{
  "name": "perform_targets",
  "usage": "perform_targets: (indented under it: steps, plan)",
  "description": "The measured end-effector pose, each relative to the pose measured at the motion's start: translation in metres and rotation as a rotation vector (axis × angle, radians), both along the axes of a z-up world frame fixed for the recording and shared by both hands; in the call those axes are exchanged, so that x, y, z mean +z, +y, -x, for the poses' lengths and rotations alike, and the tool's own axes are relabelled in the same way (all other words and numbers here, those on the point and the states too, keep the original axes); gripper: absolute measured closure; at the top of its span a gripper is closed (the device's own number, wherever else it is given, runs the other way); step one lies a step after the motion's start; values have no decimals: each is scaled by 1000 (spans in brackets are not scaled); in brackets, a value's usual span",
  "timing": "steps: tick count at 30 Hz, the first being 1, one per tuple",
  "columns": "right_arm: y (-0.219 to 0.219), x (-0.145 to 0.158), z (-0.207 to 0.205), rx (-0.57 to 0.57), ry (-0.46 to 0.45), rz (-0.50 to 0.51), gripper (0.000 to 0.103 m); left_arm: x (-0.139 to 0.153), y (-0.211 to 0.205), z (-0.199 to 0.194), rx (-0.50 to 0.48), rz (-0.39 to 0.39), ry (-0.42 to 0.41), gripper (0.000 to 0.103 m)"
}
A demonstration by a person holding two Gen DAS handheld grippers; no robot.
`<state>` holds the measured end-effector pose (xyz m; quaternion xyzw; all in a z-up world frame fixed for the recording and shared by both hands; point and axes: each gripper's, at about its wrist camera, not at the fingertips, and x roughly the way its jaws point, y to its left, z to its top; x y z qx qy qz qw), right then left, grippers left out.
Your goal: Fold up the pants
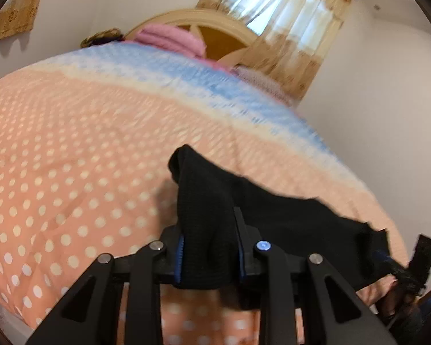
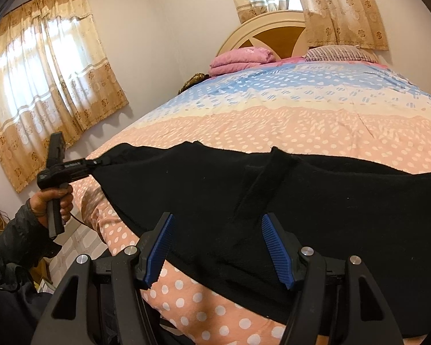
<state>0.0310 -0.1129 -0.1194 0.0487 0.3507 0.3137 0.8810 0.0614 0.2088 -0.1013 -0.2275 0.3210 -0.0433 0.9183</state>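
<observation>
The black pants (image 2: 316, 201) lie spread across the near end of the bed. My left gripper (image 1: 209, 247) is shut on a bunched edge of the pants (image 1: 204, 210) and lifts it off the bedspread. It also shows in the right wrist view (image 2: 92, 164), pinching the pants' left corner. My right gripper (image 2: 218, 247) is open, its blue pads (image 2: 161, 247) apart, just above the pants' near edge and holding nothing. In the left wrist view the right gripper (image 1: 402, 273) shows at the far right edge, beside the pants.
The bed has a peach polka-dot and blue bedspread (image 2: 287, 123). A folded pink blanket (image 2: 241, 59) and a striped pillow (image 2: 339, 53) lie by the wooden headboard (image 2: 273, 31). Curtained windows (image 2: 40, 77) are on the left and behind the bed. Floor (image 2: 77, 241) lies left of the bed.
</observation>
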Motion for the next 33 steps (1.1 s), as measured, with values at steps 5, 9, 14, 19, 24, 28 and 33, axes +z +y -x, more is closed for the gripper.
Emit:
perform_targets:
  steps: [5,9,14,19,24,28,33]
  plan:
    - [-4,4,1,-14,-11,-14,39,21,-9,4,-30,0,-48,75]
    - [-7,8,3,-28,-22,-26,39,32,-15,5,-47,6,-74,75]
    - [-16,15,2,-54,-28,-44,39,53,-29,8,-92,33,-135,75]
    - [-33,26,7,-99,-38,-66,39,85,-62,5,-188,25,-209,75]
    - [-57,37,15,-158,-53,-74,39,113,-107,-6,-317,14,-265,76]
    - [-80,39,20,-211,-50,-83,39,127,-147,-17,-419,22,-277,76]
    - [-119,34,22,-314,-25,-100,39,138,-205,-31,-552,8,-274,76]
